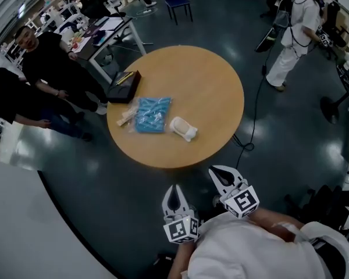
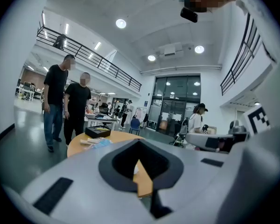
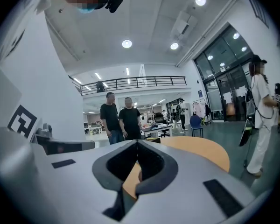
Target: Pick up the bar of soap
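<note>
On the worktop [image 1: 209, 86] the bar of soap [image 1: 183, 128] lies just beside a blue packet [image 1: 152, 114]. Left tongs [image 1: 175, 190] and right tongs [image 1: 216, 173], closed and empty, are well apart from that packet; the pick-up is not yet begun.

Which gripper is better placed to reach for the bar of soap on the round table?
Right, narrowly. The right gripper is nearer the bar of soap than the left gripper. Both are shut, empty, and short of the table.
</note>
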Tool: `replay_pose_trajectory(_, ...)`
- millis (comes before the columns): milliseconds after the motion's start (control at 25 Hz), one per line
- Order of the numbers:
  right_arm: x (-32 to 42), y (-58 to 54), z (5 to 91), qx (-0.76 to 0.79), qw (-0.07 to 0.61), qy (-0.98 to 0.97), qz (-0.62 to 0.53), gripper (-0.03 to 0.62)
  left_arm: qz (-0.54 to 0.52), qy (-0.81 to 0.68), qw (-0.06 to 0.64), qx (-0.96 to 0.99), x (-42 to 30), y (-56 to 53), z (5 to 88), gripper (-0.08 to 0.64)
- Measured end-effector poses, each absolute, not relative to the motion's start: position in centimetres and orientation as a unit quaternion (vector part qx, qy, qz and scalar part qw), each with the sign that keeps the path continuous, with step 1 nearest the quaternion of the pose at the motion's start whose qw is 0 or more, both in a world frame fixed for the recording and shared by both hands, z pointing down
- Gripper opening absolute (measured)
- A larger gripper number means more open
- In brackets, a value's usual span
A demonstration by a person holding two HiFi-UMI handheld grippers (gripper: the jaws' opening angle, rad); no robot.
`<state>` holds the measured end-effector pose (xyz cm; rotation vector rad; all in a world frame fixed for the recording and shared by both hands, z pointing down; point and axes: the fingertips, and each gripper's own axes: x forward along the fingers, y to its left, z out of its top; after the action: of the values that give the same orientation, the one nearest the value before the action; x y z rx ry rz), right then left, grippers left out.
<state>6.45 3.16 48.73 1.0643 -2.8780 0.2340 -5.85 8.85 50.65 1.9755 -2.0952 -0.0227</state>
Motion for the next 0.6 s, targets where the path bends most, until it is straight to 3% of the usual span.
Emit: replay_pose_trajectory(600, 3.1, -5.9, 50.6, 0.359, 0.038, -0.928, 0.087, 0.015, -0.015, -0.709, 0.136, 0.692, -9.8, 0.1, 52.3, 0.006)
